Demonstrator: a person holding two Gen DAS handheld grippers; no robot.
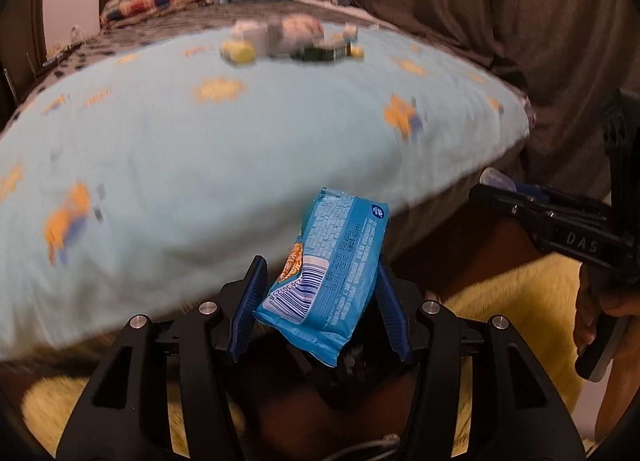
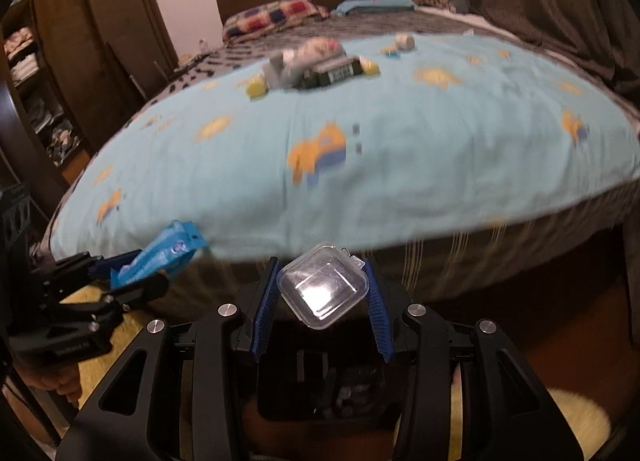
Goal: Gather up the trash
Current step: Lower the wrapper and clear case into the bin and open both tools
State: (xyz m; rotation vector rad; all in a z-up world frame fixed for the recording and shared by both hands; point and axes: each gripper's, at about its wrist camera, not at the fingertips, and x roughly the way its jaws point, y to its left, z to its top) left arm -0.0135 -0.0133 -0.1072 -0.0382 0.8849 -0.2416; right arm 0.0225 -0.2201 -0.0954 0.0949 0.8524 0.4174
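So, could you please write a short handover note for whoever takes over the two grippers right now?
Left gripper: shut on the blue snack wrapper, held off the bed's near edge.
Right gripper: shut on the clear plastic box, also lifted off the bed.
On the blue bedsheet: a blurred cluster of trash toward the far side, with a small whitish piece lying apart beyond it.
Done: two items picked up.
Left: drop both somewhere (no bin is visible in either view), then return for the cluster and the stray piece.
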